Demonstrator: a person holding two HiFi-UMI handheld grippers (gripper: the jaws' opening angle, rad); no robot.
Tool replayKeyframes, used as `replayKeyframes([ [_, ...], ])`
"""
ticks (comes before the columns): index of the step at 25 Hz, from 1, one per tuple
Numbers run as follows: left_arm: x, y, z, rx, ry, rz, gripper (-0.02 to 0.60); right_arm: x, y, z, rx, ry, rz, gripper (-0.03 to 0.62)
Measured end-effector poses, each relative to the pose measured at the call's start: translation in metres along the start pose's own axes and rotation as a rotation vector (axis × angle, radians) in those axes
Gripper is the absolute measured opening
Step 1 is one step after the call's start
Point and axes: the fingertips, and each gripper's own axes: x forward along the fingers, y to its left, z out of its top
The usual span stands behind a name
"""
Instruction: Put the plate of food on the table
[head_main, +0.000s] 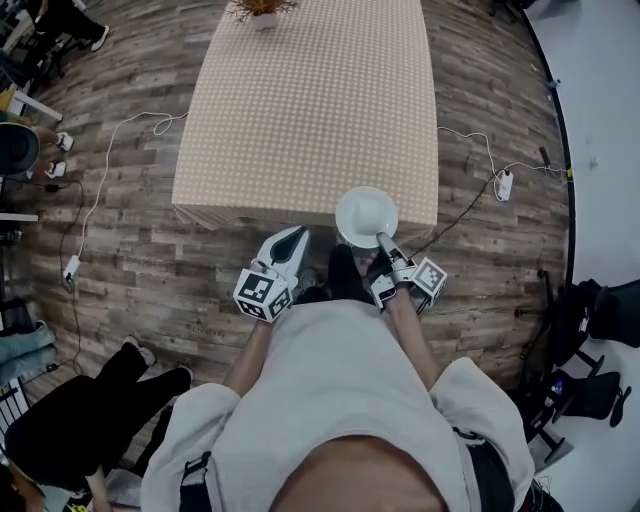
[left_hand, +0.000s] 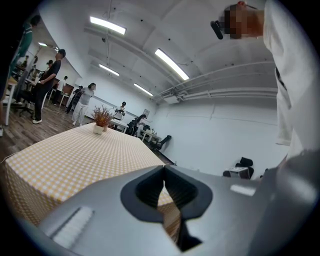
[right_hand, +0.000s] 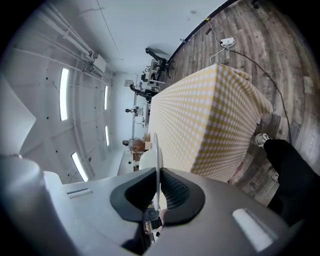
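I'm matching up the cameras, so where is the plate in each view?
Head view: plate at centre, by the table's near edge.
Left gripper view: not in it.
Right gripper view: plate edge-on between the jaws, lower centre.
Shared landmark: the checked table.

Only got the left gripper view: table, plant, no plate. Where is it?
Observer: The right gripper has the plate, jaws shut on its rim.
Operator: Over the table yet?
Observer: Head view puts it at the near edge of the table, toward the right corner, not set down.
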Motion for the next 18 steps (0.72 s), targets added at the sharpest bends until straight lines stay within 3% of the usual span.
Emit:
replayKeyframes([
  [4,0.005,0.003,0.003,0.012,-0.009,0.014,0.01,0.007,0.0,0.006,0.002,0.006,0.012,0.02],
  [9,0.052,0.024,0.027,0.019,-0.002,0.031,0.009,0.047,0.017,0.042,0.01,0.024,0.016,0.018],
  [18,0.123,0.024,0.056,0.03,-0.011,0.072,0.009,0.093,0.037,0.102,-0.001,0.097,0.028,0.018],
])
